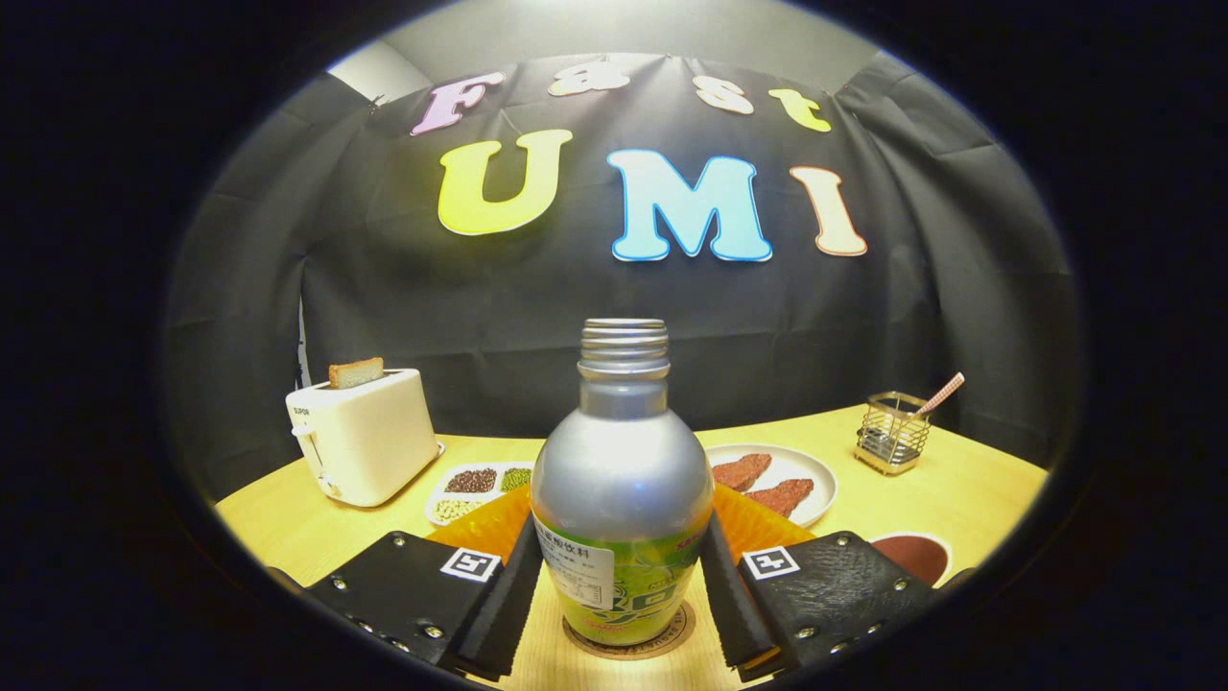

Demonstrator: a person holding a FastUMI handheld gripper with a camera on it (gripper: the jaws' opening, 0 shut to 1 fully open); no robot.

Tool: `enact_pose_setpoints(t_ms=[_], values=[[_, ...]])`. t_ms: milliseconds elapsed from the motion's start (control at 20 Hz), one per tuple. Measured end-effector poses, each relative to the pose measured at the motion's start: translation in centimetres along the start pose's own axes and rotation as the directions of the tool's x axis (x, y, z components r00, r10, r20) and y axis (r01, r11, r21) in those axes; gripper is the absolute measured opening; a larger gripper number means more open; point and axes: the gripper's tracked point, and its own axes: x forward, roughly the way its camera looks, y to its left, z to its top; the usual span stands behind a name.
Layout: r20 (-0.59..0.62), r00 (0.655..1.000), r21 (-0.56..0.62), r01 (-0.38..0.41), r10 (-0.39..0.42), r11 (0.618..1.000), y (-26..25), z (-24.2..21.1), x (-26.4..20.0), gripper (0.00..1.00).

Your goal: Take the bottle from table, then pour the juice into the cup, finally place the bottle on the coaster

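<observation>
In the gripper view, the bottle (622, 489) stands upright at the lower centre of the frame, between the two fingers of the gripper (622, 585). Its base sits on a round coaster (633, 645) on the yellow table (959, 480). The fingers (513, 595) flank its labelled lower body, and their inner pads seem to touch or nearly touch its sides; whether both truly press on it cannot be told from here.

The bottle looks like thin metal with a smooth silver shoulder and a glossy label, so it is probably stiff but slippery, and may dent under a hard squeeze. Its threaded neck is uncapped, so any tilt could spill whatever is inside. The wide lower body, where the fingers now stand, is judged the best place to hold it: straight-sided and low on the bottle.

Directly behind the bottle an orange cup (489, 523) shows at either side.

The gripper is held level, pointing straight across the table, fingers low near the surface.
</observation>
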Motion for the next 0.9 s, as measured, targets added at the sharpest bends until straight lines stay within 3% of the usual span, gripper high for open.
enact_pose_setpoints(t_ms=[700, 800, 900], values=[[-0.009, 1.0, -0.028, -0.007, 0.007, 1.0, 0.4, -2.1, 1.4, 0.79], [-0.007, 0.999, -0.01, -0.032, 0.032, 0.999, 0.8, -2.0, 1.3, 0.82], [0.021, 0.999, -0.014, -0.043, 0.043, 0.999, 0.9, -0.8, 0.9, 0.99]])
